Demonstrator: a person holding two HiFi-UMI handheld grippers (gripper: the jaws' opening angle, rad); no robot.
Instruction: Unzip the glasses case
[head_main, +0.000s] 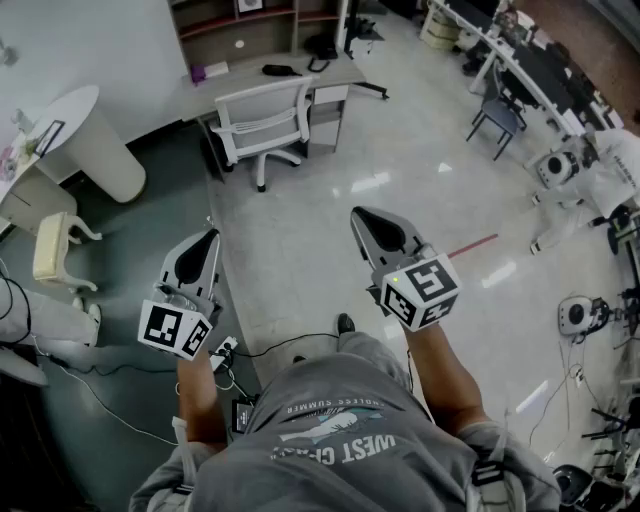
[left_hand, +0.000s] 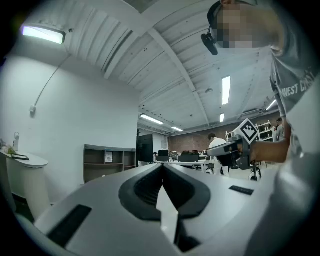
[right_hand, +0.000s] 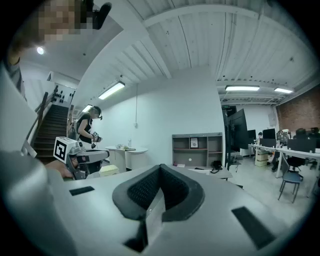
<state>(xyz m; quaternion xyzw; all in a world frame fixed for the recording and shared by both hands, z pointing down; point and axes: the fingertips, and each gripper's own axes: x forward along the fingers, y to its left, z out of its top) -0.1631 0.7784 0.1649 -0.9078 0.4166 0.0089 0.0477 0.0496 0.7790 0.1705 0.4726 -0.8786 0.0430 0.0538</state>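
Fig.: I hold L gripper and R gripper roughly level above the floor. Both have jaws closed w/ nothing between them. Glasses case: in no view. Task not begun; locating, gripping and unzipping all remain.

The person's shirt (grey, printed) is cut off by the head view's bottom edge.
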